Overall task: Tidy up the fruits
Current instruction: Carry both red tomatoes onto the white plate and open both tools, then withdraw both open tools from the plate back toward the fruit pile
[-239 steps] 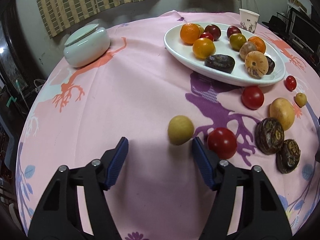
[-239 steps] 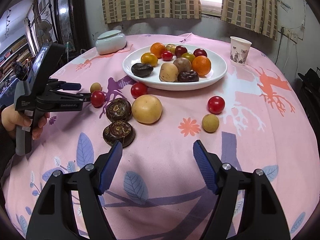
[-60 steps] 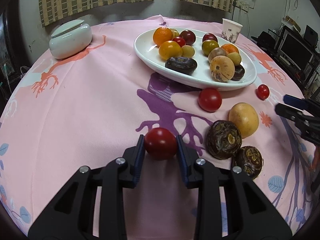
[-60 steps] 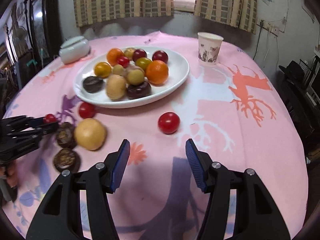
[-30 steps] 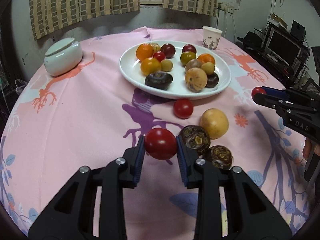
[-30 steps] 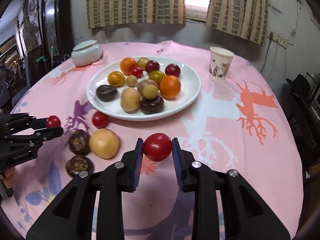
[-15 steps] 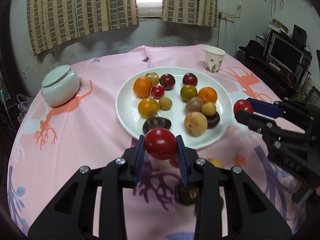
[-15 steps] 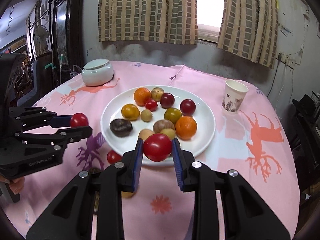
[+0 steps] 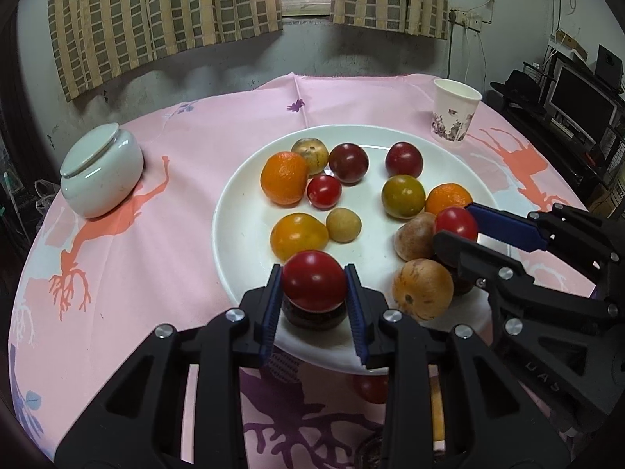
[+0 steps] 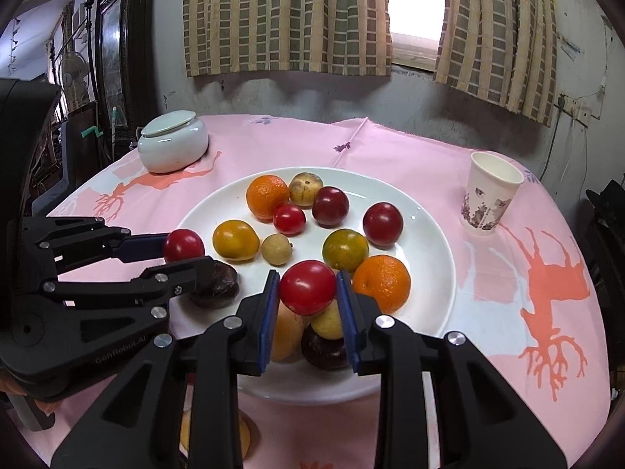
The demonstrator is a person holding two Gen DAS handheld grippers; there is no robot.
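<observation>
Pink patterned tablecloth [image 9: 187, 164] covers the round table, with a white plate [image 9: 242, 242] of fruit at its middle. Only the left wrist view shows a monitor [image 9: 582, 105] at the far right; only the right wrist view shows a dark cabinet [image 10: 113, 58] at the left. Both tools reach in level over the plate's near rim: the left gripper [image 9: 314, 299] clamps a red tomato [image 9: 314, 280], and the right gripper [image 10: 307, 305] clamps a second red tomato [image 10: 307, 287].

Both wrist cameras look closely down at one shared plate [image 9: 242, 211].
</observation>
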